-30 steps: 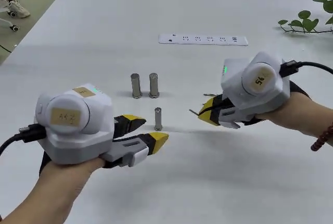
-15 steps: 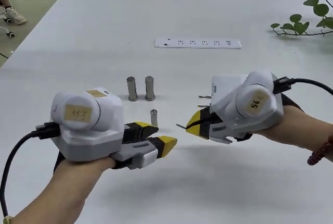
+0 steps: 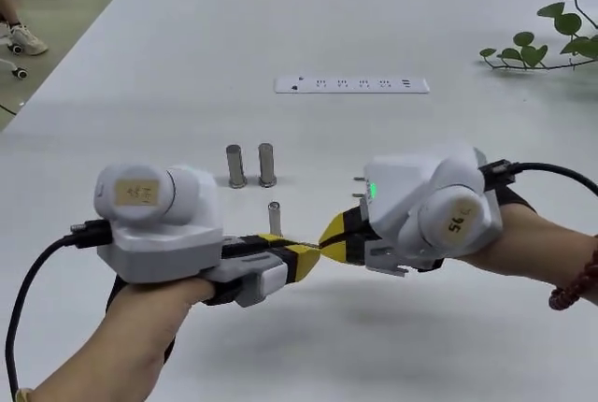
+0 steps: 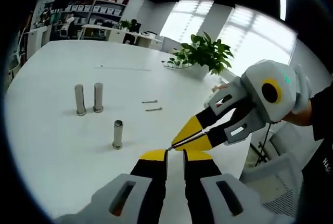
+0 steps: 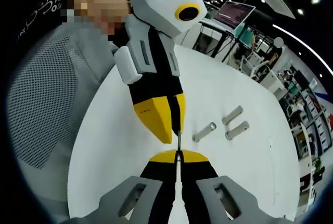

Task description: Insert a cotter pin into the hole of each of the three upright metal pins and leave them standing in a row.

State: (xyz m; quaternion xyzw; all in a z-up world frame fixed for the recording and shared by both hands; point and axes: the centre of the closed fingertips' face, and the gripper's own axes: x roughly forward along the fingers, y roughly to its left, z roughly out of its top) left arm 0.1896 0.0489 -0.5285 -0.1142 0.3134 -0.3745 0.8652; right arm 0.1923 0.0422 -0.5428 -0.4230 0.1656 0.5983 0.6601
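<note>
White flat surface (image 3: 187, 65), everything sits loose on it. Right gripper (image 3: 331, 239) and left gripper (image 3: 295, 252) are tip to tip, near centre. Right fingers (image 5: 195, 157) are closed on a thin wire cotter pin (image 4: 181, 142), which sticks out toward the left gripper. Left fingers (image 4: 154, 155) show a narrow gap with the pin's free end at their tip, so not clamped as far as I can tell.

Three upright grey metal pins: a far pair side by side (image 3: 235, 166) (image 3: 266, 165), plus one nearer (image 3: 274, 218), just beyond the fingertips. Not a row yet. Two spare cotter pins (image 4: 149, 101) (image 4: 153, 109) lie flat, right of the pair.

Looks like a regrip/handover. Suggest: left closes squarely on the wire before right lets go, leave a long straight end free, then go in level with the near pin's cross hole. That hole is too small to make out here. A side push could tip the post, so steady it.
</note>
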